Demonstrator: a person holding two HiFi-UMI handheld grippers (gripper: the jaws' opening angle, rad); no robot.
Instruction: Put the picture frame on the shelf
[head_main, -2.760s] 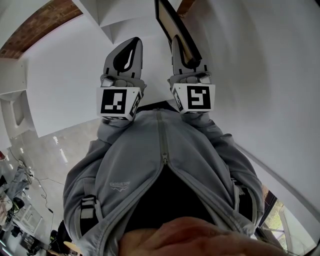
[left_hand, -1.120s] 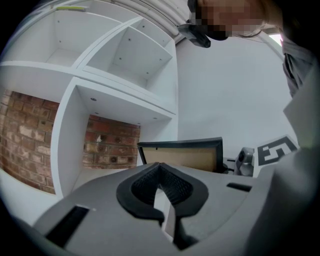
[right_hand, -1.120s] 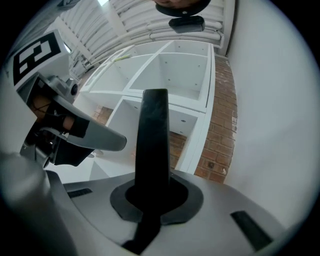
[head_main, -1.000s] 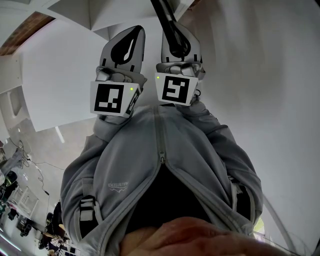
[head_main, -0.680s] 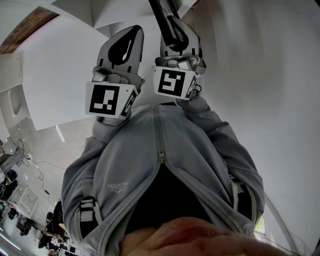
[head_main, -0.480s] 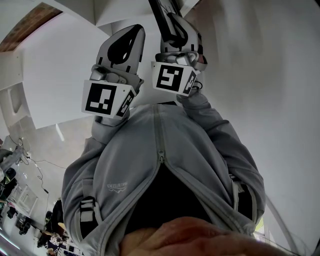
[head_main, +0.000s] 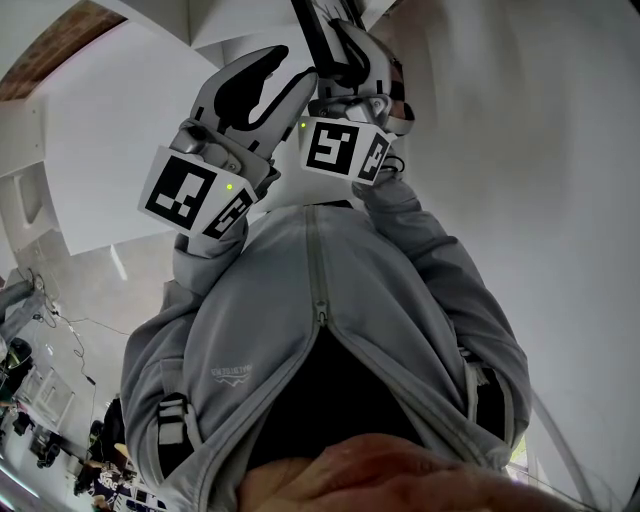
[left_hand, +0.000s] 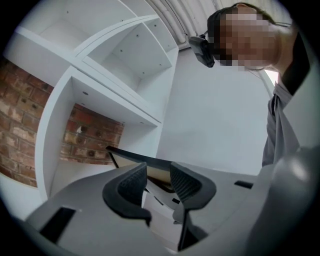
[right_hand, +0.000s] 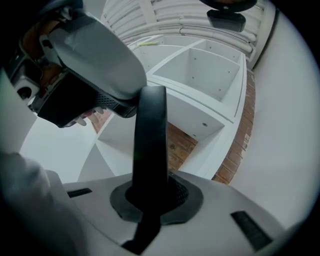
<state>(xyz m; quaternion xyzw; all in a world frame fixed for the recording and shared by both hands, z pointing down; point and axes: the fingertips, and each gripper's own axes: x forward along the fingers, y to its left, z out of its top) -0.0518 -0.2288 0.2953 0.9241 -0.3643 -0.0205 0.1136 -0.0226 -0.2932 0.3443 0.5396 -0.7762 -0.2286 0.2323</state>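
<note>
The black picture frame is held up in front of the white shelf unit, with my right gripper shut on its edge. In the right gripper view the frame rises as a dark bar straight out of the closed jaws. My left gripper leans in towards the frame from the left, its jaws opening. In the left gripper view the ribbed pads stand apart with nothing pressed between them. The frame lies just beyond the gap, level with a shelf bay backed by brick.
The white shelf has several open bays with a brick wall behind. A plain white wall fills the right. My grey jacket takes up the lower head view. Far below at the left is a floor with furniture.
The left gripper's jaws have gone from shut to open, and it has tilted right towards the frame. The right gripper with the frame has shifted slightly up and left.
</note>
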